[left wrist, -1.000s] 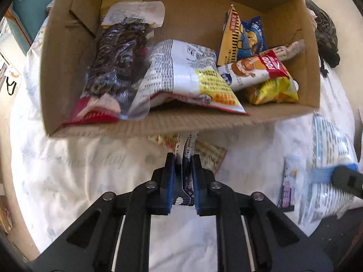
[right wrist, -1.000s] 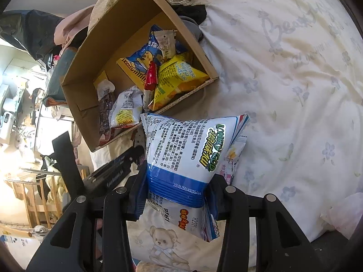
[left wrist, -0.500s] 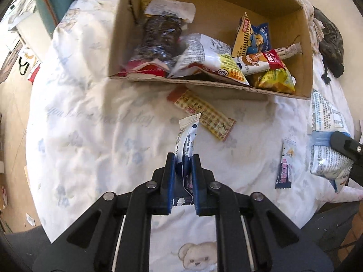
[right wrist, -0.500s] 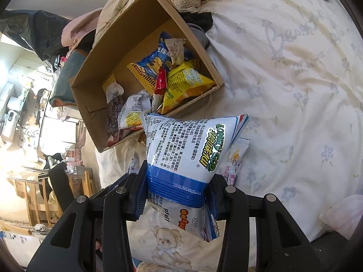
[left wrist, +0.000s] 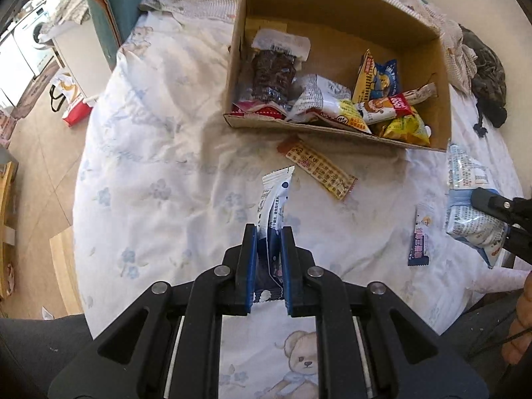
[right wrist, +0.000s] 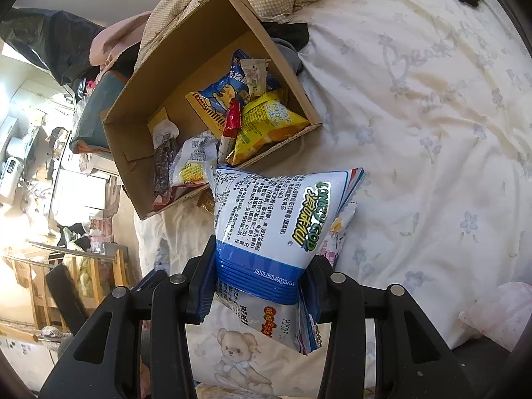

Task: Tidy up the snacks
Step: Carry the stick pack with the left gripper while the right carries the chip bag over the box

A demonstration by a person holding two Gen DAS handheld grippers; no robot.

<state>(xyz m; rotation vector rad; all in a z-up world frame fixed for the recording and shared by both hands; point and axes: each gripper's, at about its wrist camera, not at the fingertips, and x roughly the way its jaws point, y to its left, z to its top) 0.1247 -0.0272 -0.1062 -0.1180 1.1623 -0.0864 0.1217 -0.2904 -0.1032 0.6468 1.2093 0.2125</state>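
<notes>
pinching a slim white sachet (left wrist: 274,206) by its end, the left gripper (left wrist: 269,249) is risking a slip, while the right gripper (right wrist: 257,279) is squeezing a puffy chip bag (right wrist: 276,219) that could pop.

Left gripper (left wrist: 268,232): tilted steeply down, jaws clamped tight on a thin packet (left wrist: 274,199) that stands up between the blue pads. Right gripper (right wrist: 259,266): also angled down, jaws partly apart and pressed on both sides of a puffy bag (right wrist: 276,219), bag lifted clear and upright between the fingers. Seen from the left wrist, right gripper at the far right edge, level with the left one, well apart from it. Part of a bare hand (left wrist: 520,319) at the lower right edge, behind the right gripper.
</notes>
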